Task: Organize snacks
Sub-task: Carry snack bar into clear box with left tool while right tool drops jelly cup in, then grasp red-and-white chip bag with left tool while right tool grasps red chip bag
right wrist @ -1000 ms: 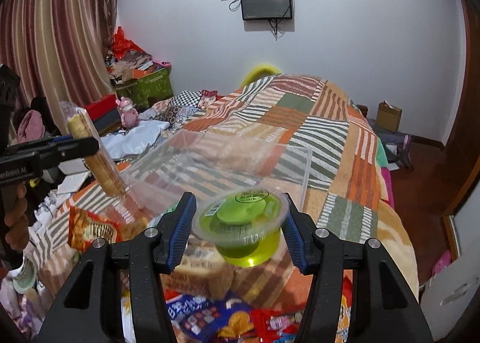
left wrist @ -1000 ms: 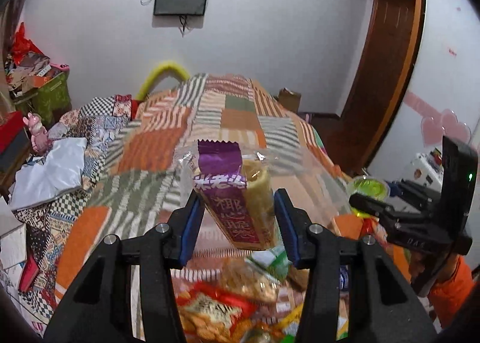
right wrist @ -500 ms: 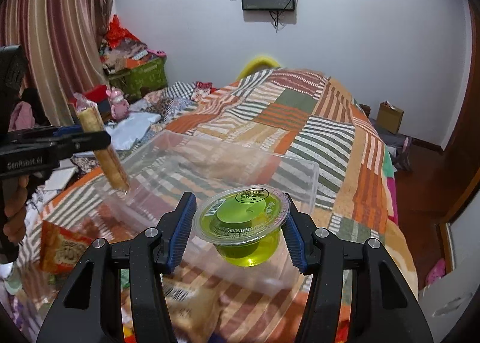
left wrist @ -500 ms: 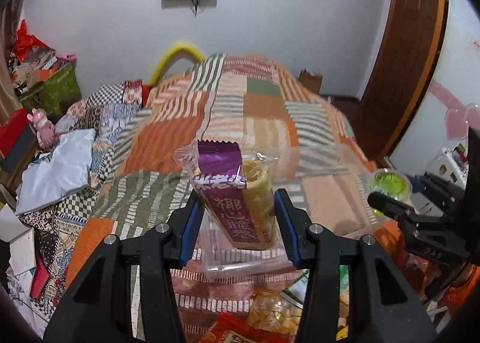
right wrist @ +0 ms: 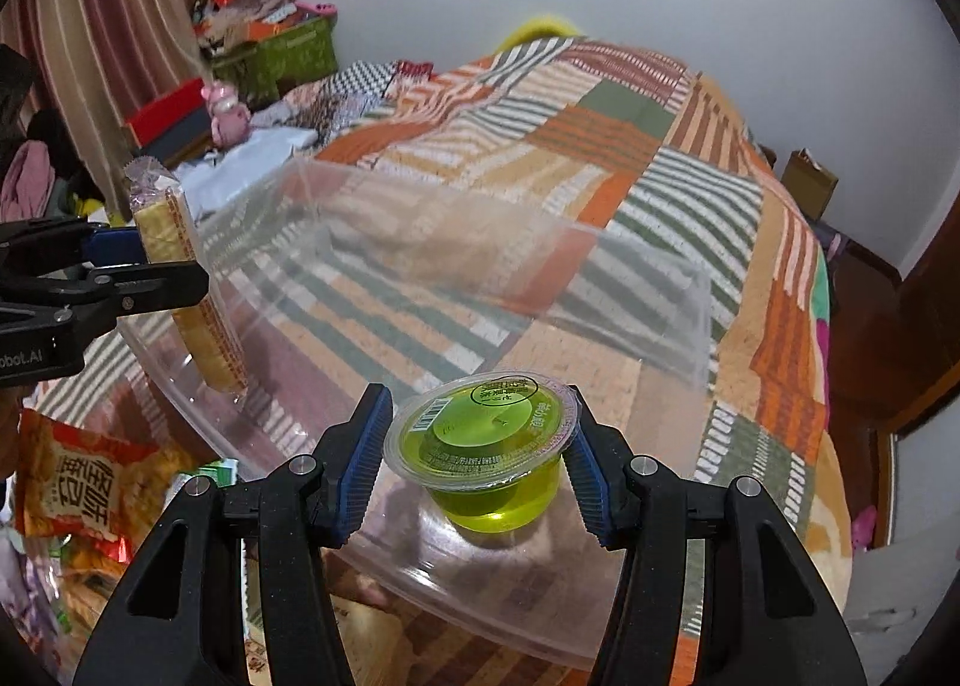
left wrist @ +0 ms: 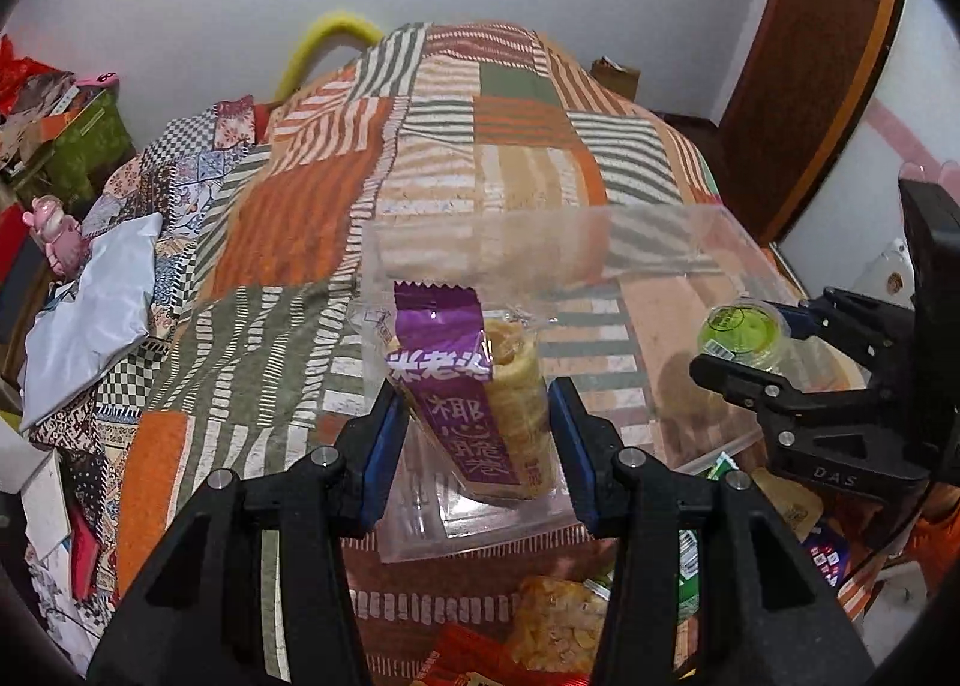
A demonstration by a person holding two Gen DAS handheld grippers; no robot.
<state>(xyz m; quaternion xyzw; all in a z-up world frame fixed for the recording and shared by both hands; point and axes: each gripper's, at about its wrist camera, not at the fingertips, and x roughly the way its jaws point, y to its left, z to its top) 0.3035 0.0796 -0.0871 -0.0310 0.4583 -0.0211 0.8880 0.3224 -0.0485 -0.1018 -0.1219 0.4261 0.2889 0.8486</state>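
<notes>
My left gripper [left wrist: 474, 434] is shut on a purple-wrapped egg roll pack [left wrist: 474, 386] and holds it upright over the near left corner of a clear plastic bin [left wrist: 540, 242] on the bed. The pack also shows in the right wrist view [right wrist: 180, 278]. My right gripper [right wrist: 477, 464] is shut on a green jelly cup [right wrist: 486, 452] and holds it over the bin's [right wrist: 648, 290] near right side. The cup also shows in the left wrist view [left wrist: 744, 329], held by the right gripper [left wrist: 768, 350].
Several loose snack bags lie in front of the bin, among them an orange one [right wrist: 78, 482] and a yellow one [left wrist: 558, 626]. A patchwork quilt [left wrist: 420, 146] covers the bed. Clutter and boxes [right wrist: 270, 44] stand at the far left.
Both grippers have moved forward and lowered over the clear bin, each still holding its snack. The loose snack bags have slid toward the bottom of the views.
</notes>
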